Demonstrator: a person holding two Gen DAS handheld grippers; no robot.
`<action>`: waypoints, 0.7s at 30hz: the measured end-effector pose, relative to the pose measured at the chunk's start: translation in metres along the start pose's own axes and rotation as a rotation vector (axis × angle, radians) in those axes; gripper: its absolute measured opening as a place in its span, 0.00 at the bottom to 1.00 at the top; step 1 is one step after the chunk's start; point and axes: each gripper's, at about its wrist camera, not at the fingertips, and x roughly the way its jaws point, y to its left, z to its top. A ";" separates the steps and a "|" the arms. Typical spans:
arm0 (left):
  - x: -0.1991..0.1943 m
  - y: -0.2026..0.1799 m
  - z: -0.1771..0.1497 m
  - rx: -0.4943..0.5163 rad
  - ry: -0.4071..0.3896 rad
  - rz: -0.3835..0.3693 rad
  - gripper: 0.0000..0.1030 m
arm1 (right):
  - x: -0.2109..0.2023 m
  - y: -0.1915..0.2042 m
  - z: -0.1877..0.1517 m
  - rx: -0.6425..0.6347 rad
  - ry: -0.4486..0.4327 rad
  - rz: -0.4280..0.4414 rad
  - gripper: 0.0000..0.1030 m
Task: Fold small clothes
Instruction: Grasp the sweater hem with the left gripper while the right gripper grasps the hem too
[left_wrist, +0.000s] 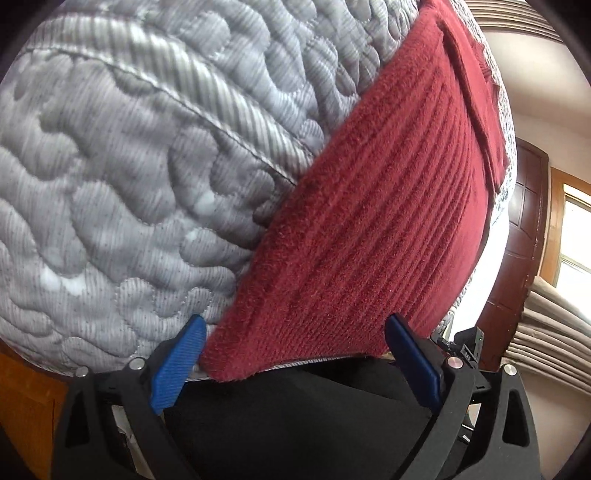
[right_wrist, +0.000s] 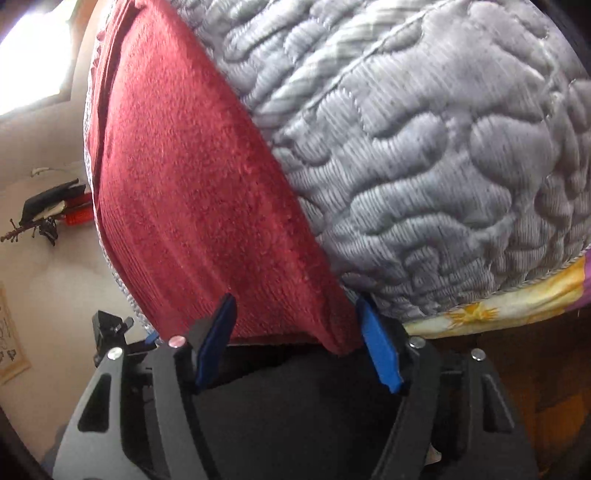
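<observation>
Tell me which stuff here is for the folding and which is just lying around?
For the folding: red knitted garment, left gripper, right gripper, both open.
Just lying around: grey quilted mattress, flowered sheet, brown door.

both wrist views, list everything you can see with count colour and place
dark red knitted garment: 1, dark red, flat on the mattress, near edge overhanging toward both grippers
grey quilted mattress: 1, grey, under the garment
yellow and purple floral sheet: 1, below the mattress edge, right wrist view
dark brown wooden door: 1, right background, left wrist view
left gripper: 1, black with blue pads, open at the garment's near edge
right gripper: 1, same colours, open at the near edge
</observation>
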 end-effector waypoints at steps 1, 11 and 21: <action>0.003 -0.002 0.002 0.002 0.007 0.004 0.95 | 0.002 0.000 -0.001 -0.004 0.003 0.000 0.64; 0.013 -0.016 0.008 0.032 0.028 0.019 0.93 | 0.020 0.015 -0.006 -0.026 0.007 -0.024 0.48; 0.014 -0.015 0.002 0.066 0.057 0.063 0.24 | 0.018 0.018 -0.016 -0.060 0.012 0.016 0.09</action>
